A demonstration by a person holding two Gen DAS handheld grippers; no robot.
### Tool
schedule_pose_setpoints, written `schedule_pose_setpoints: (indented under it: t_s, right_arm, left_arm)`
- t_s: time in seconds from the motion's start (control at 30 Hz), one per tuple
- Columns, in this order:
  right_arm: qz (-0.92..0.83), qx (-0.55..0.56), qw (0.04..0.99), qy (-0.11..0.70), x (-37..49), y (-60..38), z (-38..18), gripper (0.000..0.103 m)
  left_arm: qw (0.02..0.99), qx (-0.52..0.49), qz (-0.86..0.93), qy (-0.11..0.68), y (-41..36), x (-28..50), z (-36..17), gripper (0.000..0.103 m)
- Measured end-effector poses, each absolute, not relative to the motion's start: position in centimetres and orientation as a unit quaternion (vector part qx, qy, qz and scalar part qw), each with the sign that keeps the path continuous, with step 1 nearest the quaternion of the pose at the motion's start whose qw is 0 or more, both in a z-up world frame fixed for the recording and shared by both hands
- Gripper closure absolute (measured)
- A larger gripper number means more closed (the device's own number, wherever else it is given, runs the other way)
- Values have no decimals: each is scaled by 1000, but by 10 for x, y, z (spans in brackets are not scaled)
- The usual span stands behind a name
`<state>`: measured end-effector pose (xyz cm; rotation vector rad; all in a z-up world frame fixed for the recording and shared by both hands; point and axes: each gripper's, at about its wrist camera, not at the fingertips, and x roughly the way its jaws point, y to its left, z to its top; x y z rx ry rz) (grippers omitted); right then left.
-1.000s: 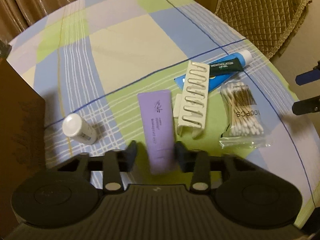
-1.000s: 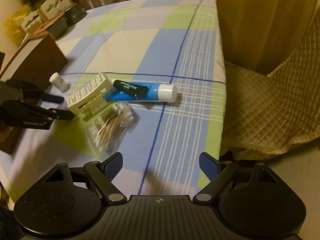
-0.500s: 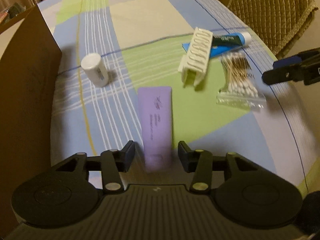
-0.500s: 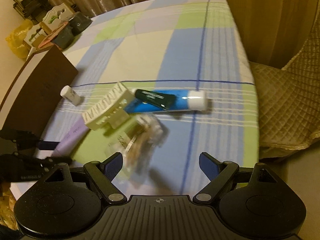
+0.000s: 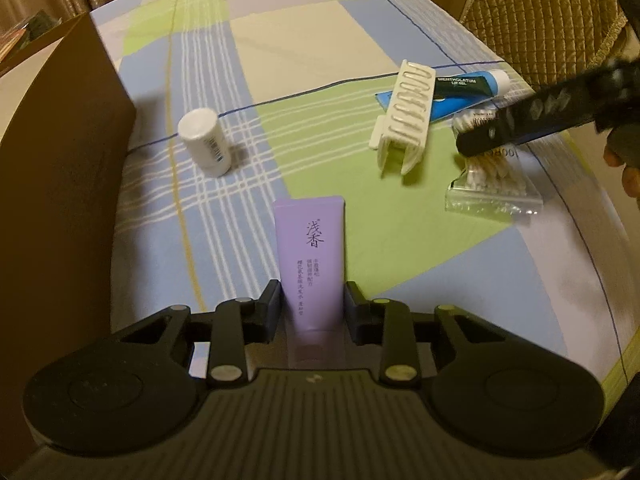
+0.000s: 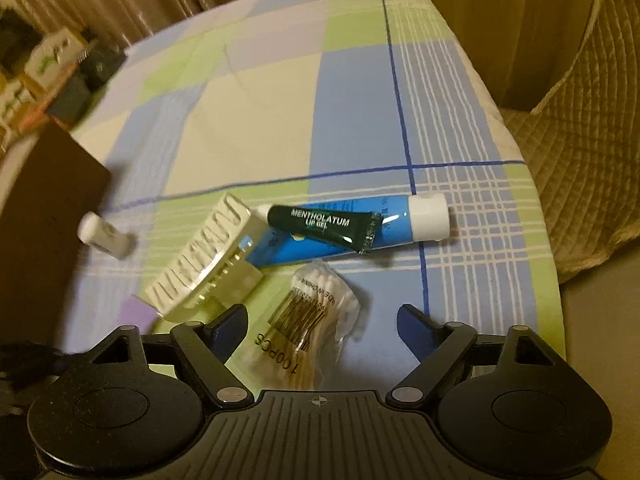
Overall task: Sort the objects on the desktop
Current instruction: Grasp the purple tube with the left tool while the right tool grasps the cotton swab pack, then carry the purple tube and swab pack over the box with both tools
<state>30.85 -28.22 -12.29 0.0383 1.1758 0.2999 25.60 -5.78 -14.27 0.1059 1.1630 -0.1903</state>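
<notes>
I hold my left gripper (image 5: 313, 306) low over the checked tablecloth (image 5: 280, 40), fingers pointing away from me, and its pads are closed against both sides of the purple tube (image 5: 311, 256). The tube's long axis runs straight ahead along my fingers, flat crimped end farthest out, cap end back toward my palm; it bears Chinese characters I cannot read surely. Ahead and to the left lies a small white bottle (image 5: 205, 142), tipped on its side, close to the brown box (image 5: 60, 160) that fills my left.

My right gripper (image 6: 322, 326) hovers with its blue-tipped fingers spread wide, gripping nothing. Between and just under them lies the bag of cotton swabs (image 6: 312, 328), printed "100PCS", its length running roughly along my fingers. Beyond it the blue tube (image 6: 400, 220) lies crosswise, white cap to the right, and a green tube (image 6: 320, 226) marked "MENTHOLATUM LIP GEL" rests on it. Left of those sits the cream hair clip (image 6: 204, 256), slanted.
</notes>
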Motion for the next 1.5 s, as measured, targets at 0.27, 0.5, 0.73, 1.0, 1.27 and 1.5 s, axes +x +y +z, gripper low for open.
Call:
schedule_pose_setpoints:
  t_s: [0.27, 0.5, 0.73, 1.0, 1.27, 1.5]
  right_arm:
    - [203, -95, 813, 537, 282, -279, -130, 78]
    - [246, -63, 794, 552, 260, -295, -125, 81]
    - [280, -54, 785, 550, 255, -290, -106, 81]
    - [340, -101, 765, 537, 253, -270, -71, 81]
    - [399, -117, 757, 505, 250, -224, -35, 81]
    - [475, -125, 746, 451, 249, -143, 9, 81]
  left_arm:
    - [830, 55, -96, 546, -59, 241, -142, 75]
    - [827, 55, -109, 549, -60, 222, -137, 76]
    - [839, 60, -125, 526, -55, 200, -102, 76]
    - [860, 72, -131, 488, -28, 171, -48, 76]
    - [882, 65, -93, 457, 29, 143, -2, 76]
    - [889, 95, -53, 444, 96, 131, 22, 76]
